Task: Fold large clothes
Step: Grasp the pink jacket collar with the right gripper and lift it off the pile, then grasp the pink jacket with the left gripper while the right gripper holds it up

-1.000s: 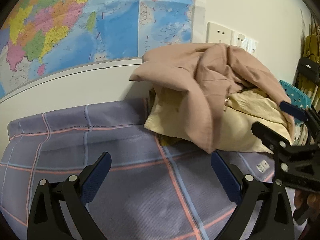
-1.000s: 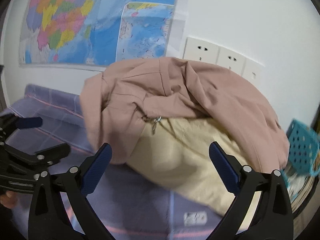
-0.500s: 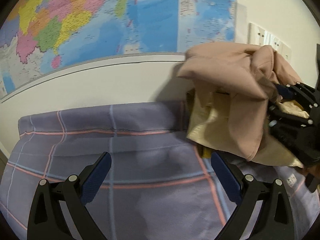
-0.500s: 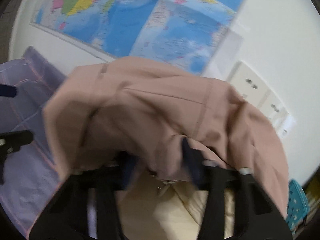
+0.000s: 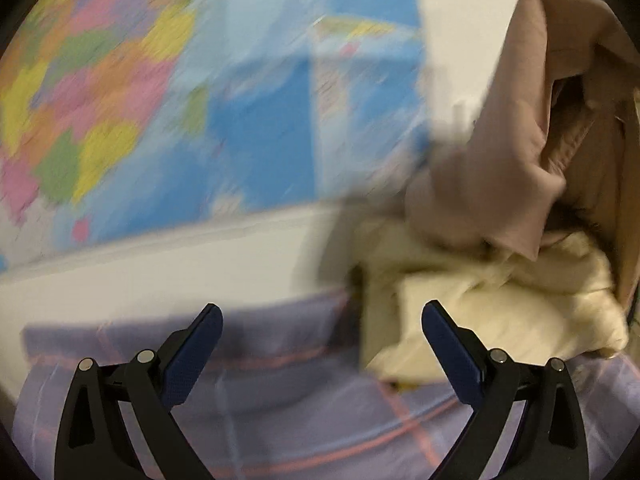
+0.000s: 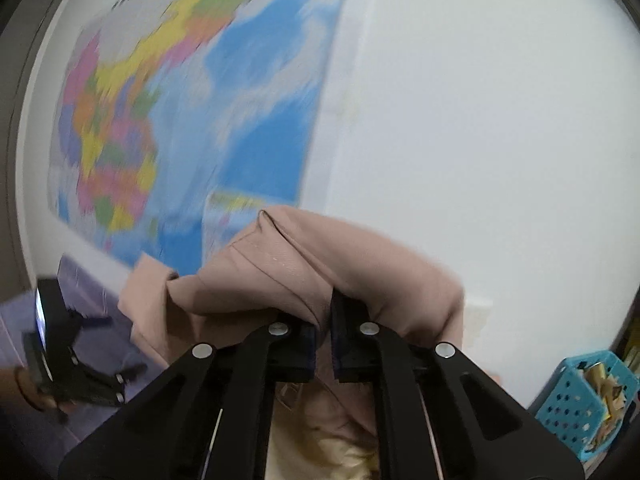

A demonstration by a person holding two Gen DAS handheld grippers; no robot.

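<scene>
A dusty-pink garment (image 6: 320, 272) hangs lifted in the air, pinched in a fold by my right gripper (image 6: 325, 336), which is shut on it. In the left wrist view the same pink garment (image 5: 532, 128) rises at the right edge, pulled up off a cream-yellow garment (image 5: 500, 312) that stays heaped on the purple checked sheet (image 5: 288, 408). My left gripper (image 5: 320, 344) is open above the sheet, left of the heap, with nothing between its fingers. It also shows small and blurred as the left gripper (image 6: 80, 360) at the lower left of the right wrist view.
A large coloured map (image 5: 180, 100) hangs on the white wall (image 6: 480, 120) behind the bed. A turquoise perforated basket (image 6: 584, 400) with papers stands at the right. Wall sockets (image 6: 476, 312) sit behind the lifted cloth.
My right gripper closed on the pink garment and raised it high off the cream one. My left gripper stayed open and swung, so the heap moved right and then back toward centre.
</scene>
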